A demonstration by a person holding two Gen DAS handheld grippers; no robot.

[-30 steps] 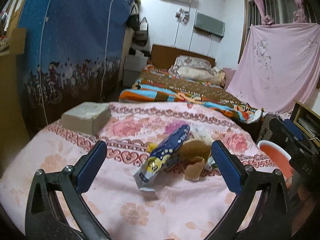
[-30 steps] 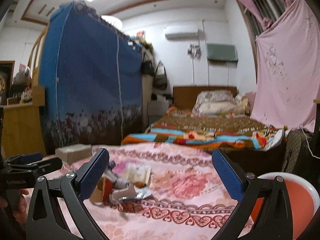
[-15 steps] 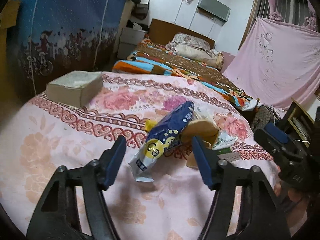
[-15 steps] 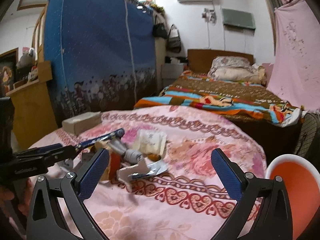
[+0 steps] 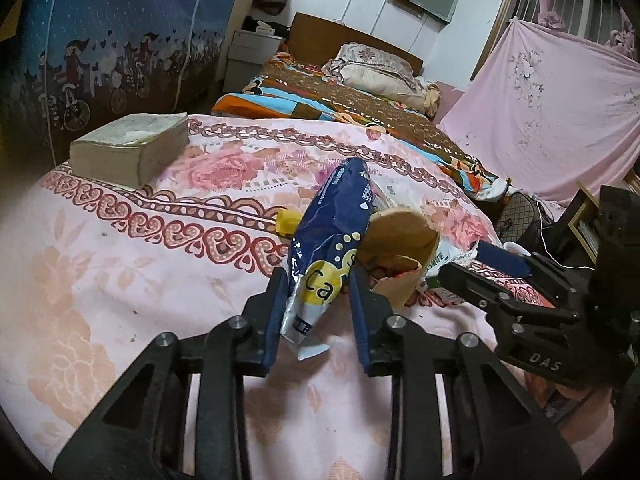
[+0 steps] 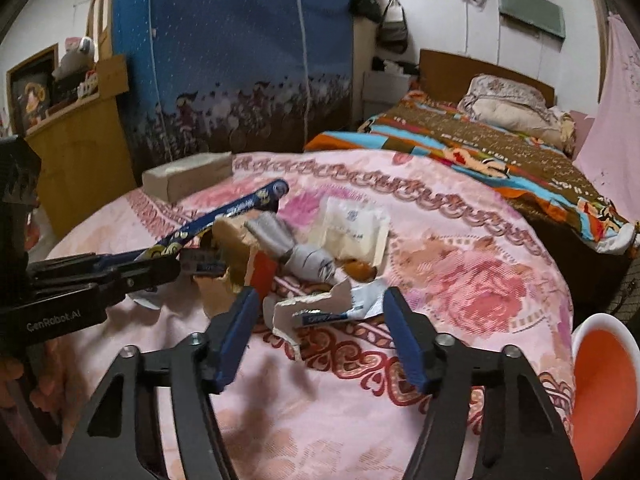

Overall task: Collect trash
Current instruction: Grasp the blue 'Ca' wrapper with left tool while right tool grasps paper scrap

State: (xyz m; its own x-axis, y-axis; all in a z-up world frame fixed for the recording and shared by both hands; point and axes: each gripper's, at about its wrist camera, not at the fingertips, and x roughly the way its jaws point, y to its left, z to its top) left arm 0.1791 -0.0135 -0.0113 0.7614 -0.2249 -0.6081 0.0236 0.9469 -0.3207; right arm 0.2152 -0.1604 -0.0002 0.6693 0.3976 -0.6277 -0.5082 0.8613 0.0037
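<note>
A heap of trash lies on the pink floral tablecloth (image 5: 100, 280). My left gripper (image 5: 318, 280) has a blue snack bag (image 5: 336, 216) with a yellow "Ca" mark between its jaws. They are closing and both pads touch the bag's lower end. A brown paper bag (image 5: 400, 240) leans against it. In the right wrist view my right gripper (image 6: 320, 298) straddles a torn white wrapper (image 6: 320, 310). Its jaws are closing, with gaps left on both sides. Behind it lie a grey crumpled wrapper (image 6: 292, 248) and a white packet (image 6: 352, 228). The left gripper (image 6: 176, 266) enters from the left.
A thick pale book (image 5: 132, 148) lies at the table's far left corner. An orange bin with a white rim (image 6: 604, 380) stands below the table's right edge. Beyond are a bed (image 5: 360, 92) and a blue wardrobe cover (image 6: 232, 60).
Both grippers dipped toward the trash heap and narrowed. The left jaws went from wide open to pinching the blue bag. The right jaws came about halfway in around the white wrapper.
</note>
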